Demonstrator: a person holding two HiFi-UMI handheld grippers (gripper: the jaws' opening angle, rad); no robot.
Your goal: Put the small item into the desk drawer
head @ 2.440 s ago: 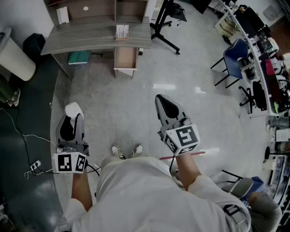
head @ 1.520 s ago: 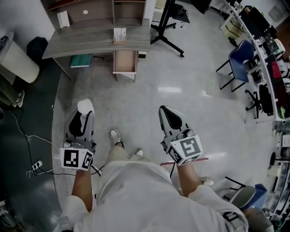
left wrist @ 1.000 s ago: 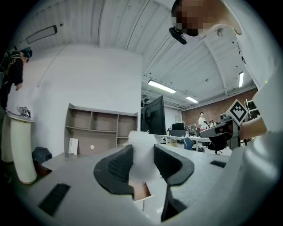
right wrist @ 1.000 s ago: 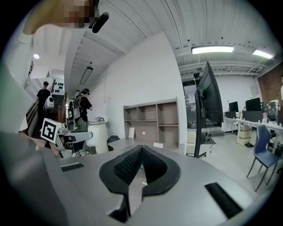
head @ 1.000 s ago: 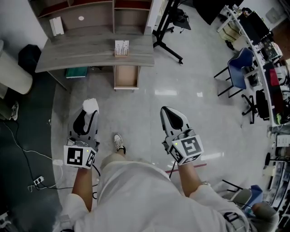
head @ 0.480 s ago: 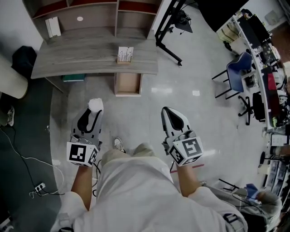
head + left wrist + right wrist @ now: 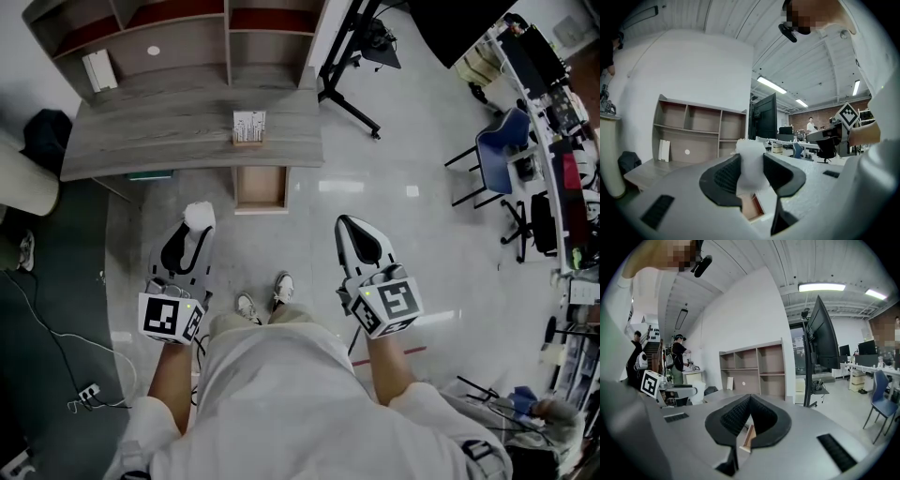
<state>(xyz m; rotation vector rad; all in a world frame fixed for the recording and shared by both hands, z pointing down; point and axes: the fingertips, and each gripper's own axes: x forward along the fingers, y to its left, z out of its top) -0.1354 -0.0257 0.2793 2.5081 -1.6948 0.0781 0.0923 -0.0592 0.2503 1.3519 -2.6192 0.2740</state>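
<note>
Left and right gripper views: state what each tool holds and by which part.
Left tool holds the small white fluffy item by its lower sides, its top poking past the tips. Right tool is shut on nothing.

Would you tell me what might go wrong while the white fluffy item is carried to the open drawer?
1. The white fluffy lump sticks out past the pads of the left gripper, so it might slip free over the floor.
2. The open wooden drawer looks narrow under the edge of the grey desk; the lump may catch its rim or miss.
</note>
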